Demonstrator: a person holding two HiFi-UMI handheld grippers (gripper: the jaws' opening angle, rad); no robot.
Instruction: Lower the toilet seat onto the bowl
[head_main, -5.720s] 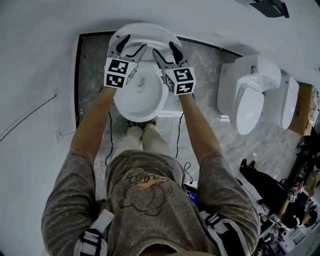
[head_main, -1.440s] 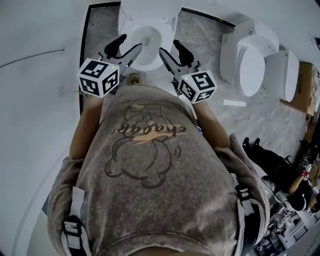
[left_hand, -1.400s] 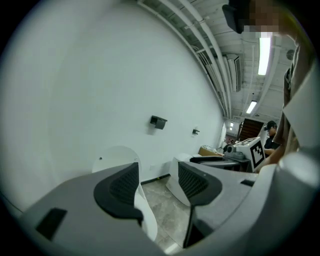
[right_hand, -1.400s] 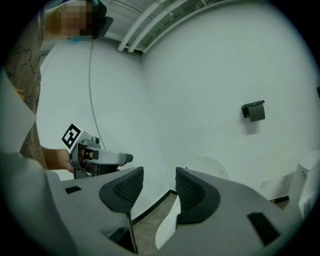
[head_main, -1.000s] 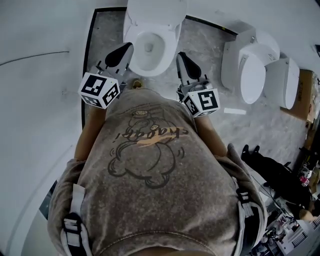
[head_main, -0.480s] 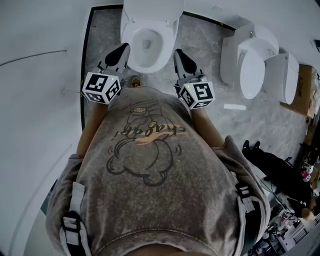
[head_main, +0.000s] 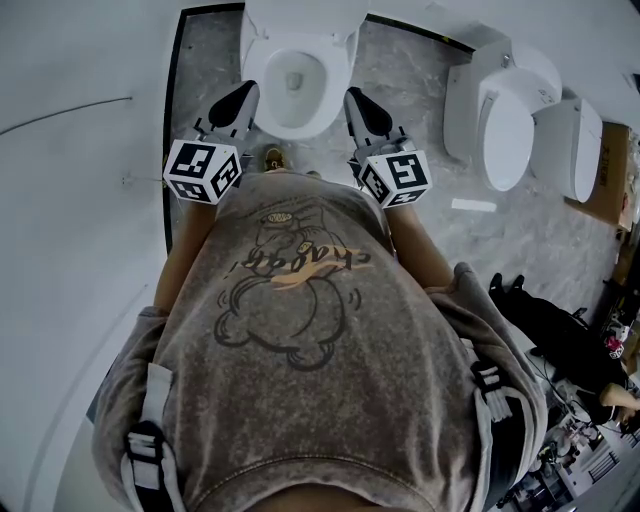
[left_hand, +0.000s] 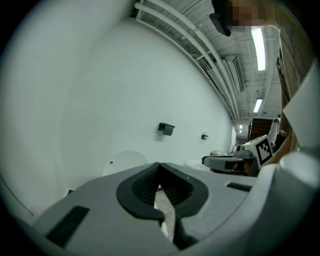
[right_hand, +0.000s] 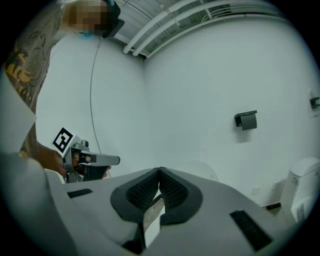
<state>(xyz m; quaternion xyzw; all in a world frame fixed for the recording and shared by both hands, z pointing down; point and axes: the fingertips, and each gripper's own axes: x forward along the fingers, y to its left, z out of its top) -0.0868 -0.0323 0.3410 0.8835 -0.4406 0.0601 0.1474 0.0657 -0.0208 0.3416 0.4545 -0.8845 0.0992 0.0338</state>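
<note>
The white toilet stands at the top of the head view, its seat ring lying flat round the bowl and its lid upright against the wall. My left gripper hangs left of the bowl's front, my right gripper right of it, both close to the person's chest. Neither touches the toilet. In the left gripper view, the left gripper is shut with nothing between its pads. The right gripper is likewise shut and empty. The round lid shows pale behind it.
Two more white toilets stand to the right on the marble floor, with a cardboard box beyond. A white strip lies on the floor. A person in black crouches at lower right. A black holder hangs on the wall.
Several seconds ago both grippers reached forward at the toilet; now they are drawn back beside the person's chest. Over the last second they have hardly moved.
</note>
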